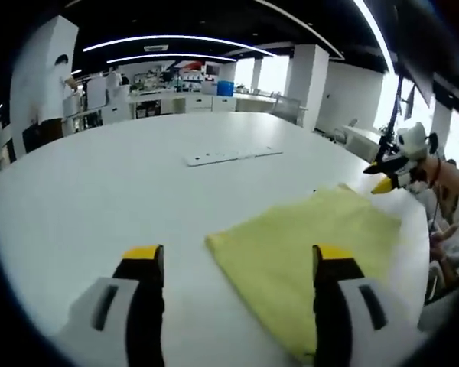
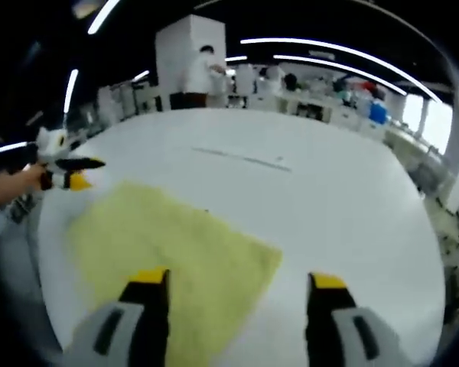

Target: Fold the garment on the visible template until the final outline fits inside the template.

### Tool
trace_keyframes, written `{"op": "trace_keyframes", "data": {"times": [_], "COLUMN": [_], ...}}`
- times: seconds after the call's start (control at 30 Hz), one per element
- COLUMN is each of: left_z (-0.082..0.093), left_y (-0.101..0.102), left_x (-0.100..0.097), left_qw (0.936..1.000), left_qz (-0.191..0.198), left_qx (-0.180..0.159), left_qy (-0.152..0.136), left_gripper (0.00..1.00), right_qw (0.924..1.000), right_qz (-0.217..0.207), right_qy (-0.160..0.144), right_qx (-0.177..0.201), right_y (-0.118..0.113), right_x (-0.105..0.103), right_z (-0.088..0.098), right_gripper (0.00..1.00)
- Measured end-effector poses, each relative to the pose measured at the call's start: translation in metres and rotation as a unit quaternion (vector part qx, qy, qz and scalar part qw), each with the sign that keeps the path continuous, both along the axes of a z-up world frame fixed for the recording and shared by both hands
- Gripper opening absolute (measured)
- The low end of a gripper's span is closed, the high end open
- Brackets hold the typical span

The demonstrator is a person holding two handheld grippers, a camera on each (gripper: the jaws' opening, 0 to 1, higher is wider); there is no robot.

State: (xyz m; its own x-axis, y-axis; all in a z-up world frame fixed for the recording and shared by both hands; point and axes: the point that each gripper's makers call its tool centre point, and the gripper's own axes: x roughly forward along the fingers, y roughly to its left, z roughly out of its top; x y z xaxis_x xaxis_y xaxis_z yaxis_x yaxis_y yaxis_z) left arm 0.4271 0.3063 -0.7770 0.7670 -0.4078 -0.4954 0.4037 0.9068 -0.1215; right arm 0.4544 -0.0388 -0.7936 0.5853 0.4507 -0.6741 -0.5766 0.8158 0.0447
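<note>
garment (image 1: 314, 248) flat on table (image 1: 99, 191) near its edge, strip (image 1: 233, 156) on table behind it, both grippers raised before garment, apart

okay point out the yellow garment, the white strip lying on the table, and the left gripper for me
yellow garment (image 1: 306, 245), left gripper view, middle of the cloth.
white strip (image 1: 233, 156), left gripper view, its middle.
left gripper (image 1: 233, 264), left gripper view, midway between its yellow-tipped jaws.

Bright, even light from curved ceiling strips (image 1: 168, 38); windows (image 1: 271, 73) overexposed. Fisheye bending at edges; the right gripper view motion-blurred; white worktop (image 1: 99, 183) nearly shadowless.
</note>
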Motion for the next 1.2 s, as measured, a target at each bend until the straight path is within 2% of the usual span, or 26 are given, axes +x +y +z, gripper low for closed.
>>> {"op": "trace_keyframes", "data": {"times": [0.17,0.27,0.43,0.67,0.97,1.1,1.2], "left_z": [0.004,0.006,0.005,-0.001,-0.013,-0.015,-0.023], "left_y": [-0.005,-0.012,-0.02,-0.017,-0.02,-0.022,-0.016], "left_x": [-0.018,-0.033,-0.055,-0.081,-0.109,-0.118,-0.117], "left_qw": [0.9998,0.9995,0.9987,0.9989,0.9985,0.9988,0.9993], "left_qz": [-0.015,-0.026,-0.045,-0.046,-0.054,-0.049,-0.035], "left_qx": [-0.007,-0.011,-0.016,-0.006,-0.003,-0.004,-0.005], "left_qy": [-0.014,-0.016,-0.015,-0.006,0.005,0.007,0.009], "left_gripper": [0.95,0.99,0.99,0.99,0.87,0.79,0.71], "right_qw": [0.9999,0.9995,0.9984,0.9981,0.9979,0.9981,0.9984], "right_qz": [0.015,0.029,0.051,0.058,0.052,0.042,0.036], "right_qy": [0.002,0.001,0.008,0.015,0.027,0.024,0.021], "right_qx": [0.004,0.009,0.021,0.017,0.027,0.038,0.038], "right_y": [0.003,0.005,0.007,0.002,-0.002,-0.004,-0.006], "right_x": [-0.02,-0.034,-0.055,-0.083,-0.109,-0.118,-0.122], "right_z": [0.002,0.004,0.004,0.002,-0.007,-0.01,-0.014], "right_gripper": [0.83,0.89,0.98,0.99,0.99,0.95,0.89]}}
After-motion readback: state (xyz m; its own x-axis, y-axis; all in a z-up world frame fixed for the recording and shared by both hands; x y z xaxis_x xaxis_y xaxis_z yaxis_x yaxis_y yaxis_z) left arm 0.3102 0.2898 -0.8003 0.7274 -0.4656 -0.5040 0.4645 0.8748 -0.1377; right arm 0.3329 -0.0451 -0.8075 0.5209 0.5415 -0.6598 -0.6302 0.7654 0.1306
